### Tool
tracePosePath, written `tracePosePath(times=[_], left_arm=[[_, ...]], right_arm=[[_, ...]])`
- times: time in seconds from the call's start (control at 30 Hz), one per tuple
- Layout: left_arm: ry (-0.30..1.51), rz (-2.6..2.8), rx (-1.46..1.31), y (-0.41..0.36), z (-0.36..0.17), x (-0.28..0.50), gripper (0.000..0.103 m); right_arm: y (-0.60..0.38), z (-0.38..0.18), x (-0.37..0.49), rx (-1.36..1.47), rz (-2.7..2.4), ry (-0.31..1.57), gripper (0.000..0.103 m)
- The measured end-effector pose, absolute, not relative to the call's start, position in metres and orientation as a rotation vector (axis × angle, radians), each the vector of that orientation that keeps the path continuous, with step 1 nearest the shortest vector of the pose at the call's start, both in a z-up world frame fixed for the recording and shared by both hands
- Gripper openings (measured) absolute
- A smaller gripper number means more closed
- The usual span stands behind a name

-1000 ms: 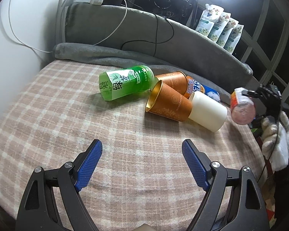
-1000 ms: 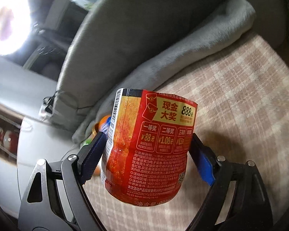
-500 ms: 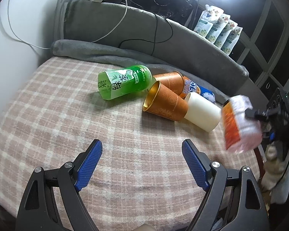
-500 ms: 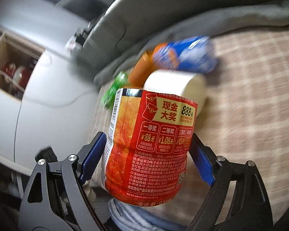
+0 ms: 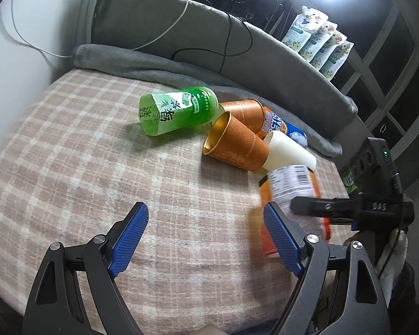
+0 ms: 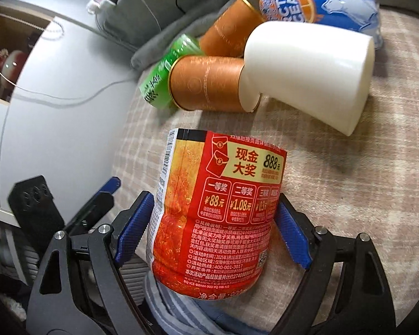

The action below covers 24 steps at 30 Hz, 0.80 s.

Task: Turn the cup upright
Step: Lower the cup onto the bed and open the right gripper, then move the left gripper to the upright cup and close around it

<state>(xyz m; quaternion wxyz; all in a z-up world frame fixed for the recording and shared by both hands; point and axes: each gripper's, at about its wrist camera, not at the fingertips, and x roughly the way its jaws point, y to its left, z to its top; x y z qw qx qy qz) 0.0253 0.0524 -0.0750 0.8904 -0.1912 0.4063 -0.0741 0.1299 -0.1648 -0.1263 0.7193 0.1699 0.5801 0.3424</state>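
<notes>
- Left wrist view: left gripper (image 5: 206,236) spread wide, holding nothing; red-orange labelled cup (image 5: 292,195), motion-blurred, sits just right of it, near the white cup (image 5: 289,152).
- Right wrist view: right gripper (image 6: 213,230) pinches the red-orange labelled cup (image 6: 218,206), red printed wrapper with barcode, just below the white cup (image 6: 307,75).

The left wrist view looks from low over the near edge of the checked blanket (image 5: 97,167) toward the grey sofa back (image 5: 181,36). The right wrist view faces leftward from the blanket's right edge, closer in. Both share the white cup (image 5: 289,150) (image 6: 310,75) and the green bottle (image 5: 178,111) (image 6: 167,69).
</notes>
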Motion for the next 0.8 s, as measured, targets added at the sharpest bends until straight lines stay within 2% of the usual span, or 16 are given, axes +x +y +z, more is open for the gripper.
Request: tracePosePath(times=[0.33,0.8], left_arm=[[0.875,-0.203,-0.406,0.05,-0.071,0.034,0.085],[1.031,-0.383,-0.525,0.033,-0.073,0.077,0.085]], right_arm=[[-0.159,-0.117,0.13,0.355,0.753,1.25,0.091],[-0.225,-0.075,0.095,0.341,0.557,1.013,0.091]])
